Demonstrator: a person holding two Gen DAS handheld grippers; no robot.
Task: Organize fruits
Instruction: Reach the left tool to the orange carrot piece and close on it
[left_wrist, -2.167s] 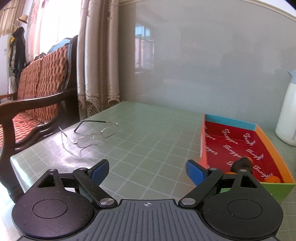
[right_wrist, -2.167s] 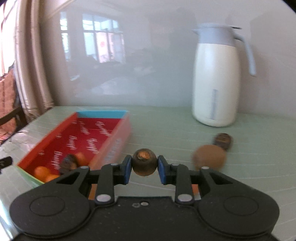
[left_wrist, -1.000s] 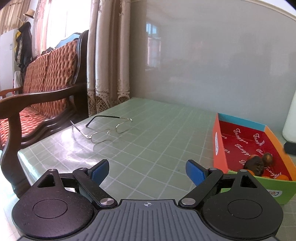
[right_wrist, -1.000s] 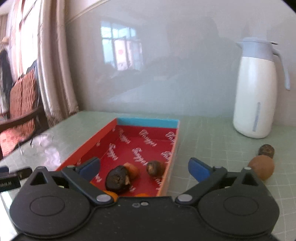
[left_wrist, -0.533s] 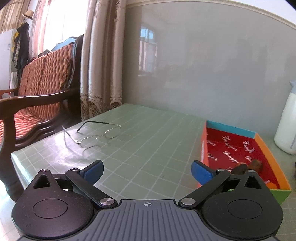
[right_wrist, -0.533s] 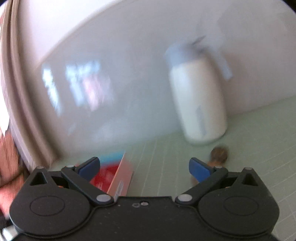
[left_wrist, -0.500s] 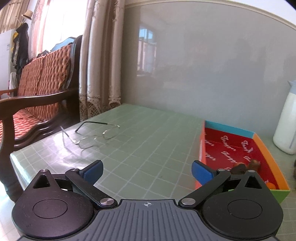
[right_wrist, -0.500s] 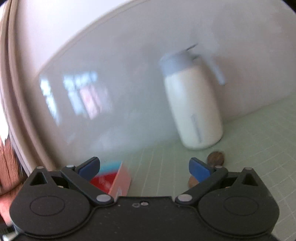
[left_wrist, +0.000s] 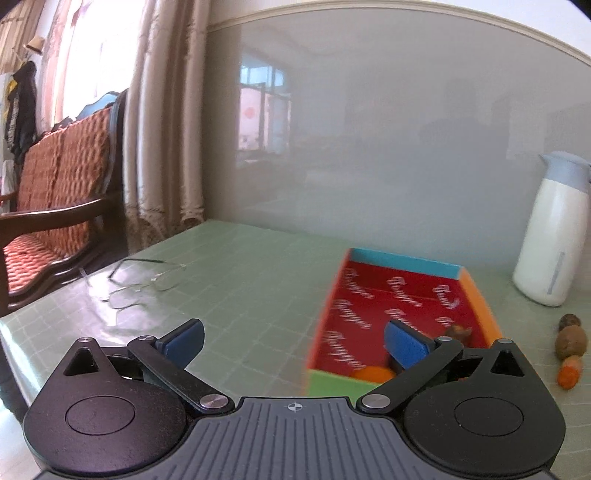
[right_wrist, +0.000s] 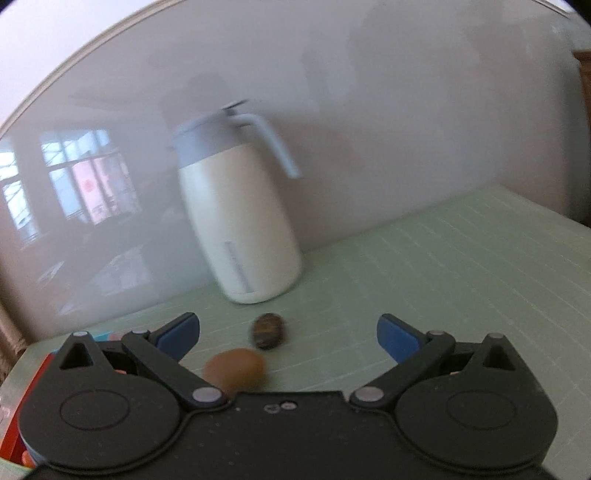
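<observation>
Right gripper (right_wrist: 288, 330), jaws spread wide and empty, is the nearer: the brown fruit (right_wrist: 235, 369) lies low and left of its centreline on the table (right_wrist: 443, 266), the dark fruit (right_wrist: 269, 330) just beyond, while the left gripper (left_wrist: 293, 341), likewise released, faces the box (left_wrist: 406, 263).

- Ahead of your right jaws stands a smooth, glossy jug (right_wrist: 240, 225).
- Between them lie a matt brown fruit (right_wrist: 236, 369) and a dark one (right_wrist: 269, 330).
- Your left jaws face a printed cardboard-looking box (left_wrist: 399, 302); to their left, thin metal spectacles (left_wrist: 144, 282) on the glossy tabletop (left_wrist: 258, 280).
</observation>
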